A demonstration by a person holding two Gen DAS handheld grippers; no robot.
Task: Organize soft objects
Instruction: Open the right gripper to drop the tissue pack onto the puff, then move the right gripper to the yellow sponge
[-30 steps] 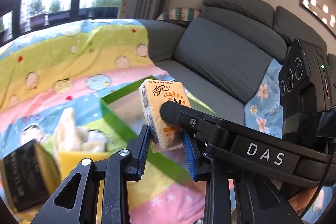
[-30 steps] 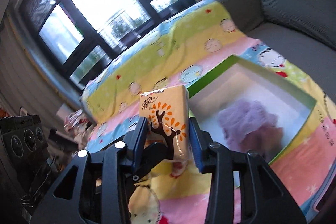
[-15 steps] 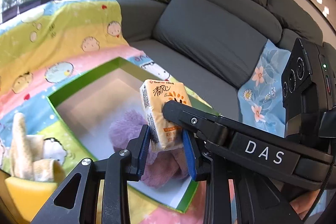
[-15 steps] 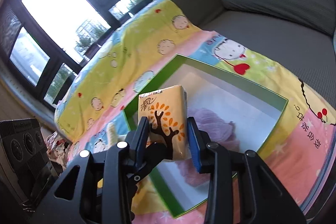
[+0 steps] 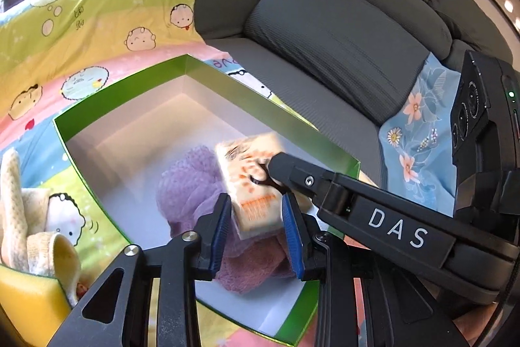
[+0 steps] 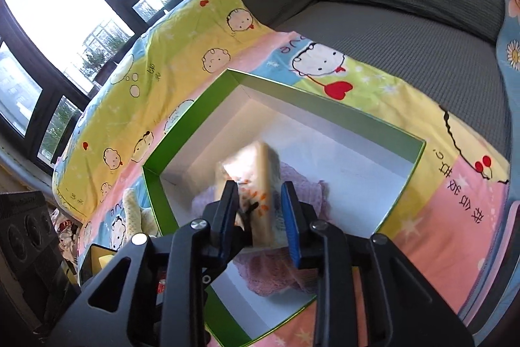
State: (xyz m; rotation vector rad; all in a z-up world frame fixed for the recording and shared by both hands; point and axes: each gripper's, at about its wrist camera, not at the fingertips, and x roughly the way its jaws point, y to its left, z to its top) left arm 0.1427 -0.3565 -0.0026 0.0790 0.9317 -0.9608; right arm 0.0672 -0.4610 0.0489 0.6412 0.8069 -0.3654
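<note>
Both grippers are on one tissue pack (image 5: 252, 181), centre of frame, hanging over the open green box (image 5: 123, 93) and just above the purple towel (image 5: 188, 181) inside it.

- **Left gripper:** the left gripper (image 5: 255, 217) has its jaws clamped on the pack's lower end.
- **Right gripper:** the right gripper (image 6: 258, 200) has its jaws closing with the pack between them. One finger lies across the printed face in the left view, and the pads look pressed to it.
- **Pack:** it sits tilted and is smeared by motion blur.

**Doing the step well (my read):**
- The step is placing the pack in the box.
- Lower it inside the rim before letting go.
- Aim for the bare white floor toward the upper left of the box, not the towel heap, so it lies flat.
- Release one gripper first and keep the squeeze light, since the pack is soft and dents.
- Keep the fingers off the green wall at lower right.

**Hidden or unclear:**
- Blur wipes out the pack's print and its exact edges.
- The gap between pack and towel is unreadable.
- The black frames cover the box's near corner and part of the towel.
- A cream cloth (image 5: 16, 217) and a yellow sponge (image 5: 29, 291) are cut off at the lower left edge, on the cartoon blanket (image 5: 97, 21).
- The grey sofa (image 5: 341, 21) fills the upper right.
</note>
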